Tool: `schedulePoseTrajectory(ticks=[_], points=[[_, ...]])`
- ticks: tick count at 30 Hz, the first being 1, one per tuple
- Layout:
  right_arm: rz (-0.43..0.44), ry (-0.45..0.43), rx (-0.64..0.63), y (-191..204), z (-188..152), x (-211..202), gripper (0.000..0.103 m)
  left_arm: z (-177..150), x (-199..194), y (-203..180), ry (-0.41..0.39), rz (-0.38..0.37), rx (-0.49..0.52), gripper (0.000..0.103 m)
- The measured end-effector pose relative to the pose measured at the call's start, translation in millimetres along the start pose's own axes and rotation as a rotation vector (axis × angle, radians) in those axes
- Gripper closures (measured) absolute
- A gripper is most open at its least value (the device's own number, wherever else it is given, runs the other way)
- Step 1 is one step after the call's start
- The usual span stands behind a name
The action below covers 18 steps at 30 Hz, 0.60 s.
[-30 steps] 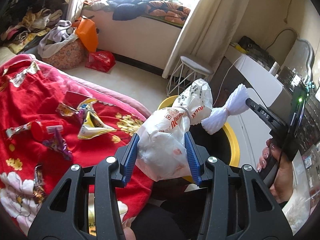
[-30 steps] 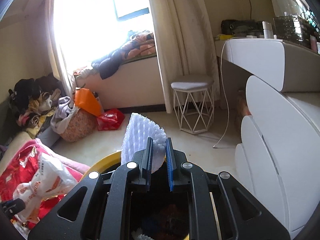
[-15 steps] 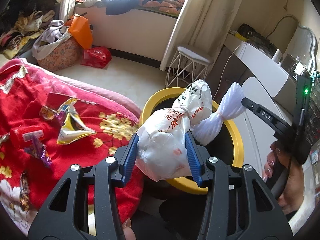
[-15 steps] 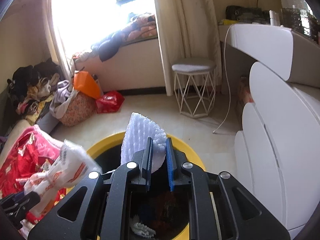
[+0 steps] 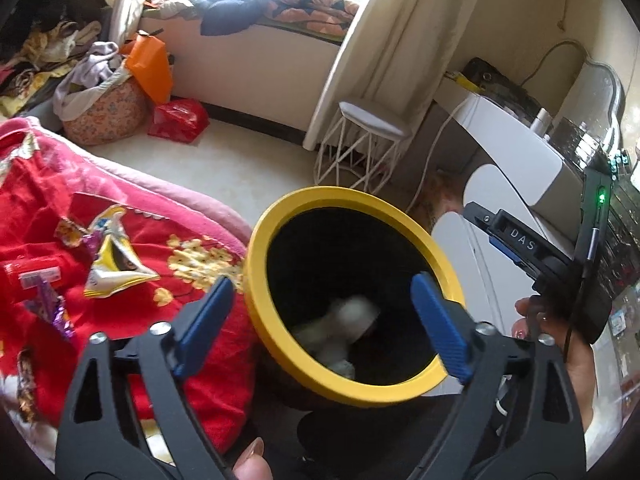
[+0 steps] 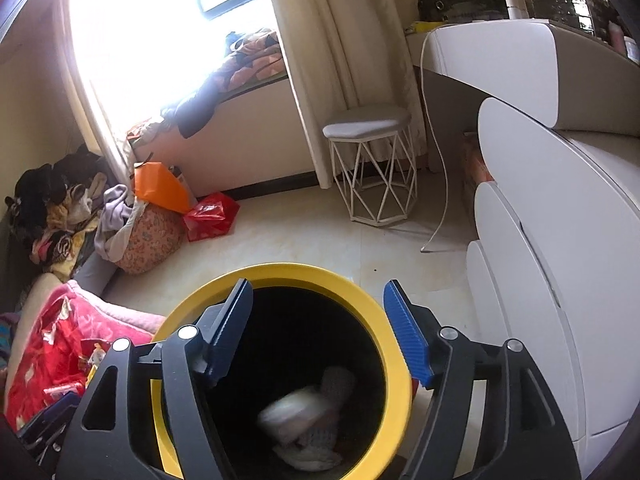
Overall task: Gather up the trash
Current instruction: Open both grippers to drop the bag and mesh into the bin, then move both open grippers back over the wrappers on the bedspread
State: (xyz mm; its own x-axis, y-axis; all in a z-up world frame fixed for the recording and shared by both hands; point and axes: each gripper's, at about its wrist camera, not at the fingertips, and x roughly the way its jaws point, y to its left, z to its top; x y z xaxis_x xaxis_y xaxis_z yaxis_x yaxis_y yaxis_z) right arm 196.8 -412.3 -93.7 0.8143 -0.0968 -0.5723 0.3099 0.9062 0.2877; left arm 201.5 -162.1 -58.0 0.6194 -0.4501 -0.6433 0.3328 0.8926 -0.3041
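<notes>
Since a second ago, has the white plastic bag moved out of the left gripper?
Yes. The white plastic bag has dropped into the yellow-rimmed bin, below its rim. The left gripper has just opened, with nothing between its jaws.

White wire-frame stool (image 6: 370,168) is standing on the floor at 12 o'clock, beside the cream curtain (image 6: 340,52). White dresser (image 6: 560,260) is filling the 3 o'clock side, a white cable (image 6: 438,168) hanging down its near end. Orange bag (image 6: 160,192) and red bag (image 6: 210,216) are lying at 10 o'clock, next to a floral basket (image 6: 150,242) holding clothes. Bedding (image 5: 280,4) is piling along the window ledge at 12 o'clock. Red blanket (image 5: 48,208) is covering the bed at 9 o'clock.
</notes>
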Motion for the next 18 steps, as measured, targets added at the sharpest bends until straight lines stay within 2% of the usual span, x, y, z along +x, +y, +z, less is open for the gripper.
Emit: schedulePoseTrajectory(ticks=[3,11,18], points=[[0.017,-0.011,-0.013,6.5,4.1,-2.7,0.036,-1.6,-10.0,4.1,-0.026,0.024,-0.006,0.011],[0.068,-0.034,-0.031,25.9,6.8,-11.8,0.035,-4.4,-38.0,21.1,-0.092,0.092,-0.016,0.011],[0.117,-0.038,-0.096,56.7,0.2,-20.6,0.035,-3.8,-57.9,40.5,-0.134,0.140,-0.044,0.011]])
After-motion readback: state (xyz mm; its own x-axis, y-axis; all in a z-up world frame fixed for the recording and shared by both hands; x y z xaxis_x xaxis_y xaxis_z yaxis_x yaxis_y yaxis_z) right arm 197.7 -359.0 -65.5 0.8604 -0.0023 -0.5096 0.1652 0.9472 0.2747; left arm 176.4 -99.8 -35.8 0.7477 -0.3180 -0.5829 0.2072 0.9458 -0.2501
